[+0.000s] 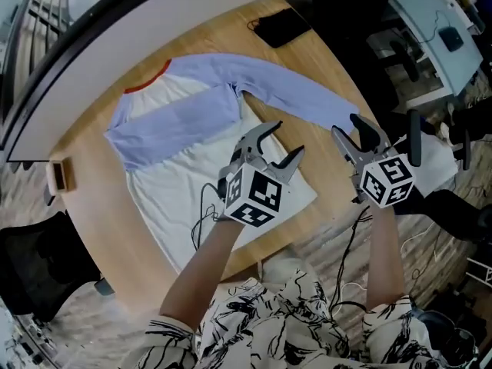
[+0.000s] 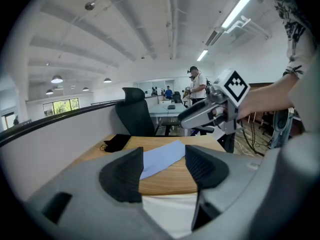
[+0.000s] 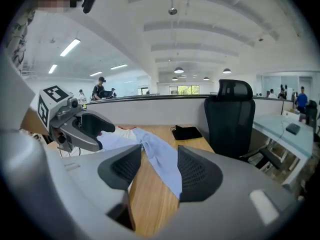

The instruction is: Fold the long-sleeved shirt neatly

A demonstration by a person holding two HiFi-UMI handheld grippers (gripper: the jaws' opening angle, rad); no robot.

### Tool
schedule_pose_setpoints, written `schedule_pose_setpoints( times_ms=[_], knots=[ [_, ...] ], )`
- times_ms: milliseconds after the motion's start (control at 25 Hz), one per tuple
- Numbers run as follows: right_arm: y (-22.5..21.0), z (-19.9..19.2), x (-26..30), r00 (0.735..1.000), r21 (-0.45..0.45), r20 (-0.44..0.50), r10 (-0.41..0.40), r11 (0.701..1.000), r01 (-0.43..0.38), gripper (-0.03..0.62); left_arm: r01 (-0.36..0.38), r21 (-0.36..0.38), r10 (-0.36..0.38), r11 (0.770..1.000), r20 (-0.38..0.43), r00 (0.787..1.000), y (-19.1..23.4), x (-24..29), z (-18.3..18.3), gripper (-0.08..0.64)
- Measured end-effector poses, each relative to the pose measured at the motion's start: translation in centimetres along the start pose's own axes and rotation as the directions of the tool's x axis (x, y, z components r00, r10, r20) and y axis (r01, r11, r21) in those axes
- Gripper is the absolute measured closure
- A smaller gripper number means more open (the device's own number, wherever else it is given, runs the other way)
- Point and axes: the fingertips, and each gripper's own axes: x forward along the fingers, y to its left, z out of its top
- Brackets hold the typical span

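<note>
A long-sleeved shirt [image 1: 184, 194] lies flat on the round wooden table [image 1: 96, 229]: white body, light-blue sleeves, orange collar [image 1: 146, 81]. One sleeve [image 1: 173, 129] is folded across the chest. The other sleeve [image 1: 296, 91] stretches out to the right, toward the table's edge. My left gripper [image 1: 286, 139] hovers above the body's right side, open and empty. My right gripper [image 1: 346, 125] hangs beside the sleeve's end at the table's edge, open and empty. The outstretched sleeve [image 2: 165, 154] shows beyond my left gripper [image 2: 164, 159]. The same sleeve [image 3: 162, 159] runs past my right gripper [image 3: 159, 173].
A black pouch [image 1: 280, 25] with a cord lies at the table's far edge. A small wooden block [image 1: 60, 175] sits at the left edge. A white partition [image 1: 115, 29] runs behind the table. A black office chair [image 3: 231, 119] stands beyond the pouch. Cables trail on the floor [image 1: 338, 244].
</note>
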Motion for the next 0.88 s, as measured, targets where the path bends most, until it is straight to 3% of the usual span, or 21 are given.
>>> schedule_pose_setpoints(
  times_ms=[160,360,440,560,680,760,880],
  knots=[
    [-2.8,0.3,-2.3,0.995,-0.139,-0.054,0.089,0.986,-0.096,0.337,0.005,0.084,-0.007,0.996,0.015,1.0,-4.3,-0.1,2.2,0.288],
    [-9.4,-1.9,-2.1,0.957,-0.324,-0.208,0.2,0.91,-0.26,0.327,-0.035,0.246,0.037,0.969,-0.005,0.999,-8.7,5.3,3.2,0.282],
    [-11.4,-3.2,-1.3,0.922,-0.384,-0.286,0.26,0.851,-0.358,0.328,-0.035,0.222,0.047,0.974,-0.047,0.998,-10.1,8.7,2.7,0.282],
    [-13.5,-5.8,0.1,0.84,-0.462,-0.43,0.329,0.719,-0.519,0.336,-0.055,0.116,0.066,0.992,-0.097,0.993,-11.4,13.4,1.7,0.282],
    [-15.4,-8.6,1.4,0.758,-0.49,-0.548,0.354,0.598,-0.634,0.353,-0.089,0.045,0.095,0.995,-0.158,0.983,-12.2,16.9,0.1,0.282],
    [-16.7,-10.0,2.2,0.721,-0.494,-0.596,0.353,0.547,-0.676,0.354,-0.108,0.021,0.11,0.994,-0.203,0.973,-12.6,18.8,-1.1,0.282],
    [-18.2,-12.2,3.5,0.676,-0.48,-0.645,0.356,0.499,-0.721,0.357,-0.133,-0.001,0.128,0.991,-0.275,0.953,-13.3,21.2,-3.0,0.284]
  ],
)
